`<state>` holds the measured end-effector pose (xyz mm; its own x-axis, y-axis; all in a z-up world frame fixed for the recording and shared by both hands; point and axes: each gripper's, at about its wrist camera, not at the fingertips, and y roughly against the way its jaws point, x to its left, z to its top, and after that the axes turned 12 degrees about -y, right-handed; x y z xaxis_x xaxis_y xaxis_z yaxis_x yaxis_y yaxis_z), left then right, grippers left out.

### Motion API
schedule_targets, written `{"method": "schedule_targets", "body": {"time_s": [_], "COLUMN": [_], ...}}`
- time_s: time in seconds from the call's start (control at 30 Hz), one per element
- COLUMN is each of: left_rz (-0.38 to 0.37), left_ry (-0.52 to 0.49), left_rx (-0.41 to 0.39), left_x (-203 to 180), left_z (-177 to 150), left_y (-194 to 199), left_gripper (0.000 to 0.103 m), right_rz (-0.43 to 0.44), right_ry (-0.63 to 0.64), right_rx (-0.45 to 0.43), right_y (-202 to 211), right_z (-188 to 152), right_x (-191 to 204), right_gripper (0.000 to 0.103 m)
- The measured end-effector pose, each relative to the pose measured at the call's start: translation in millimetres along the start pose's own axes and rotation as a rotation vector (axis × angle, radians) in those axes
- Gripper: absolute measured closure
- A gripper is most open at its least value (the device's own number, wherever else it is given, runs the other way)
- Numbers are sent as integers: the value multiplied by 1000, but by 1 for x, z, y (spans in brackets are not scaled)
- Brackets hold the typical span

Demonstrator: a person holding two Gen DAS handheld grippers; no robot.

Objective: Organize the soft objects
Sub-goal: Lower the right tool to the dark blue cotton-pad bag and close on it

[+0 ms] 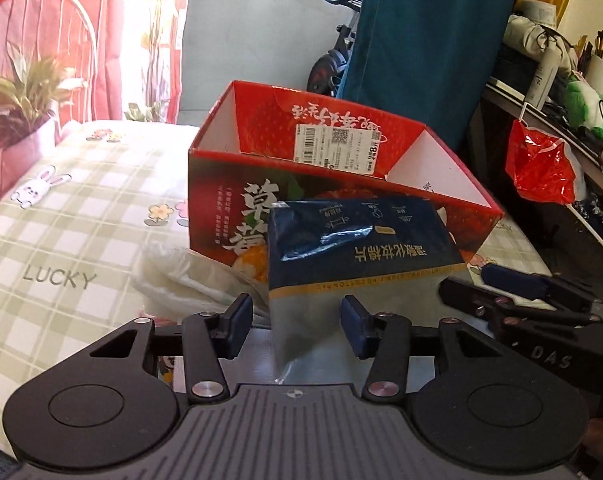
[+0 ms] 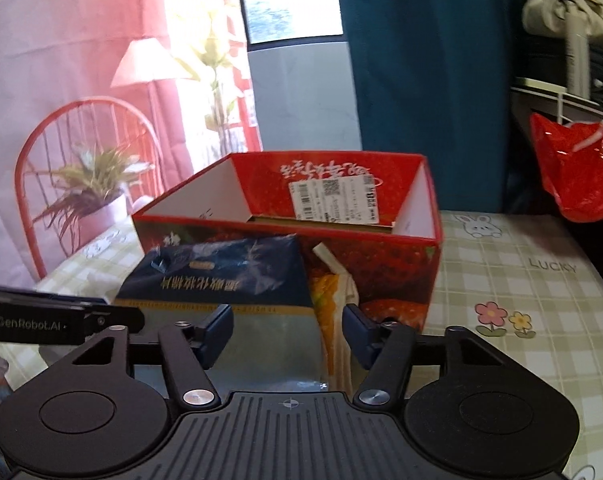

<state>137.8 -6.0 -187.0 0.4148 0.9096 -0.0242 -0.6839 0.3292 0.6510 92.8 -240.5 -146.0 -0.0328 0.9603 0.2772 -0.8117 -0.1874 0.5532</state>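
A dark blue soft pack of cotton pads (image 1: 357, 248) lies on the table against the front of an open red strawberry box (image 1: 333, 160). My left gripper (image 1: 297, 328) is open, its fingers on either side of the pack's near pale end, not touching. In the right wrist view the same pack (image 2: 229, 276) lies left of centre before the box (image 2: 381, 268). My right gripper (image 2: 287, 334) is open around the pack's near right corner. A white plastic bag (image 1: 181, 276) lies left of the pack.
The table has a green checked cloth (image 1: 61, 220) with rabbits and flowers. A potted plant (image 1: 21, 120) and a red wire chair stand at the far left. A red plastic bag (image 1: 541, 168) hangs on a cluttered shelf at right. A teal curtain hangs behind.
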Motion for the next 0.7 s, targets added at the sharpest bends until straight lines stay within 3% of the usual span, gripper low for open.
{"method": "schedule_targets", "body": {"time_s": [0.4,0.6,0.67,0.7], "left_rz": [-55,-150,-159,-160], "left_ry": [62,92,96,90], "left_rx": [-6,27,29,24], "left_x": [11,18,18,16], "left_z": [-6,2,2,2], "left_y": [-10,-26,-28,-26], "left_gripper": [48,46,49,55], "right_rz": [50,93,104,110], "right_ry": [-42,-89,-100,-102], "right_rx": [52,89,100,106], "right_y": [-18,-27,-30,-29], "right_z": [-7,-10,-10,-10], "right_x": [-4,-12,-14,-14], "right_gripper": [42,33,34,36]}}
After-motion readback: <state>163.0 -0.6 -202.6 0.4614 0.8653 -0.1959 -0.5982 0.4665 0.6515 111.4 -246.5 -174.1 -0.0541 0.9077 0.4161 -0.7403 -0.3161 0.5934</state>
